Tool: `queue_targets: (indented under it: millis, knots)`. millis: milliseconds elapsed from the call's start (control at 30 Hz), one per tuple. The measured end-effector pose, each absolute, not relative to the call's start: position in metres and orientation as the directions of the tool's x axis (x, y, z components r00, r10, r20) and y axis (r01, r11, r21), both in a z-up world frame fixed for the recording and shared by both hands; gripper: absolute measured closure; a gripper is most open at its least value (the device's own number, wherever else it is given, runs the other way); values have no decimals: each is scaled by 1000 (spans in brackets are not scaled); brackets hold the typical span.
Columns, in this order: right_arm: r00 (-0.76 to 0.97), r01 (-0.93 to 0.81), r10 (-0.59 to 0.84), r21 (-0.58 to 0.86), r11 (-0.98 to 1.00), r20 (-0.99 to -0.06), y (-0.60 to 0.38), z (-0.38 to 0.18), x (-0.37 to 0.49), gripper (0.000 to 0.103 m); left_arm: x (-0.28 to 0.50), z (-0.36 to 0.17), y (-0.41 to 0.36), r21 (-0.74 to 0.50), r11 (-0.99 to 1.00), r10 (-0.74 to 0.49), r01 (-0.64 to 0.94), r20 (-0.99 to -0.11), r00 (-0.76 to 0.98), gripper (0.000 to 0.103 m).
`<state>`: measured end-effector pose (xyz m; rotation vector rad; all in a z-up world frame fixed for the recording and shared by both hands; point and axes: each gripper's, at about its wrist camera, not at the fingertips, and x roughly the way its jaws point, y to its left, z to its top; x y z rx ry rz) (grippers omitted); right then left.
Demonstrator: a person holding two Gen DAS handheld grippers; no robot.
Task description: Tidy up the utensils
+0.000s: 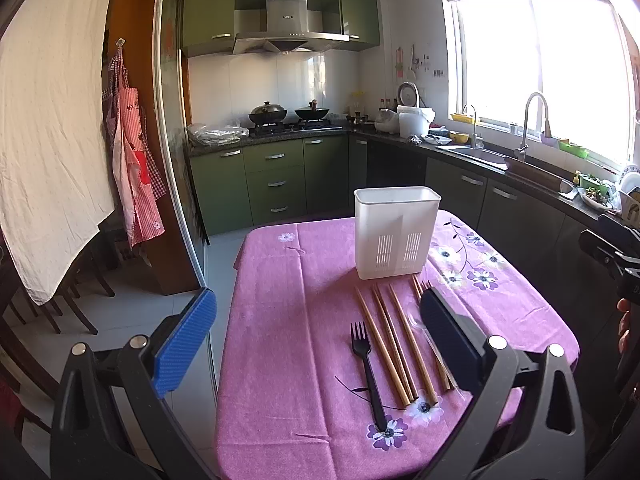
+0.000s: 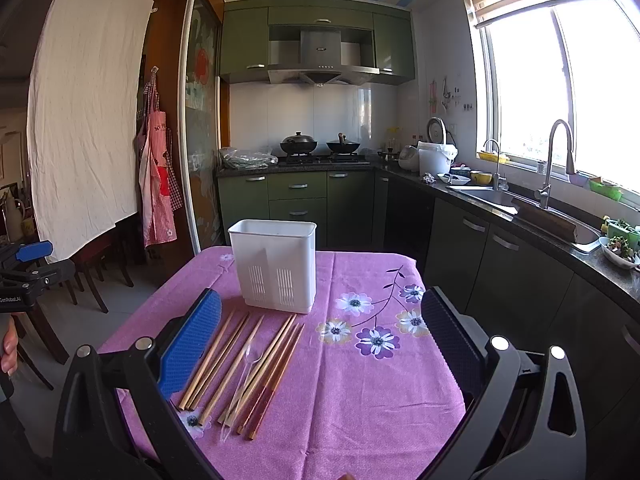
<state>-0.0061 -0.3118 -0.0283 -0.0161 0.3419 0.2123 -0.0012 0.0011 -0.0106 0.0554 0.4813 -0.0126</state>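
A white slotted utensil holder point(image 1: 396, 232) stands upright on the pink flowered tablecloth point(image 1: 288, 320); it also shows in the right wrist view point(image 2: 276, 264). In front of it lie several wooden chopsticks point(image 1: 394, 344), a black plastic fork point(image 1: 370, 376) to their left, and a clear plastic spoon point(image 2: 244, 376) among the chopsticks point(image 2: 224, 360). My left gripper point(image 1: 318, 340) is open and empty above the table's near side, its right finger over the rightmost chopsticks. My right gripper point(image 2: 322, 344) is open and empty above the chopsticks.
The table point(image 2: 360, 400) stands in a kitchen. Green cabinets and a stove with woks point(image 1: 288, 114) are at the back. A counter with a sink point(image 2: 520, 204) runs along the right. Chairs point(image 2: 92, 272) and a hanging white cloth point(image 1: 48, 120) are at the left.
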Motion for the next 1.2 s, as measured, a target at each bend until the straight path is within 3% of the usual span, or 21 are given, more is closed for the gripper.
queue_targets:
  millis: [167,433,567,867,967,1033,1200]
  knots:
    - [903,-221,217,34,975,-371,-311,-38,7,4,14,-17,1,40,998,-22,49,-507,862,6]
    - [822,-241,181,-42,970,-540,-300,-65,71,4,99,-62,-4,-45,991,-118,125,-724,679,6]
    - [775,-269,165,-82,960,-610,-289,-78,107,4,141,-90,-11,-52,992,-110,116,-810,575,6]
    - [531,-314,231,64,947,-815,-280,-117,185,4,186,-132,-34,0,993,-46,119,-923,381,6]
    - [459,-307,223,82,948,-860,-278,-128,202,4,186,-140,-39,24,993,-16,117,-944,330,15]
    - [413,-322,235,100,941,-880,-274,-134,210,4,185,-146,-39,34,993,1,110,-960,281,27]
    - [351,-338,233,109,935,-907,-266,-143,221,11,181,-155,-39,36,996,19,84,-981,191,37]
